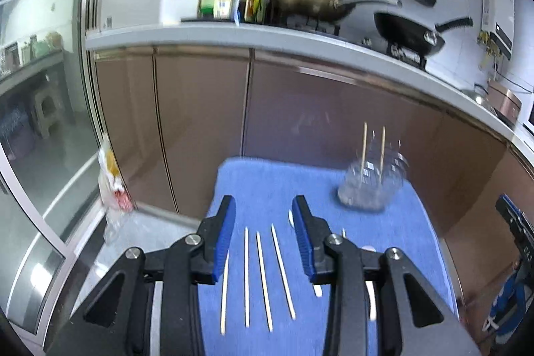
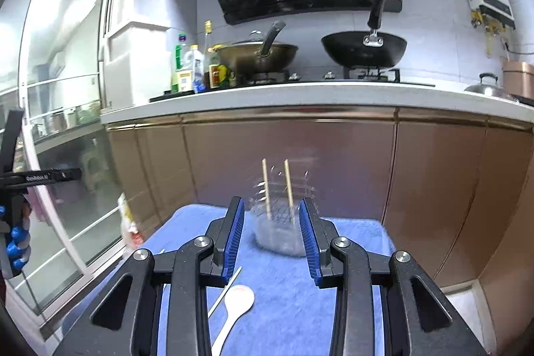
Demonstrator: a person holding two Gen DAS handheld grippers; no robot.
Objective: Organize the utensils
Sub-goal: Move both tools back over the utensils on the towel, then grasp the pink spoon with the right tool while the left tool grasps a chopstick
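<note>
Clear holder (image 1: 372,186) stands at far right of blue mat (image 1: 267,186), two chopsticks (image 1: 363,144) upright inside, tops poking above the rim. Same holder seen between the fingers in right wrist view (image 2: 278,229), well ahead of them, not touching.

Loose chopsticks (image 1: 263,279) lie on the mat roughly parallel, four visible, one partly hidden by a finger. White spoon (image 2: 233,309) lies flat on the mat near a single chopstick (image 2: 225,292).

Left gripper (image 1: 263,234) hovers above the loose chopsticks, tilted down, jaws apart, nothing held. Right gripper (image 2: 271,239) points near level toward the holder, jaws apart, empty. Woks and bottles sit on kitchen worktop (image 2: 300,92) behind.
</note>
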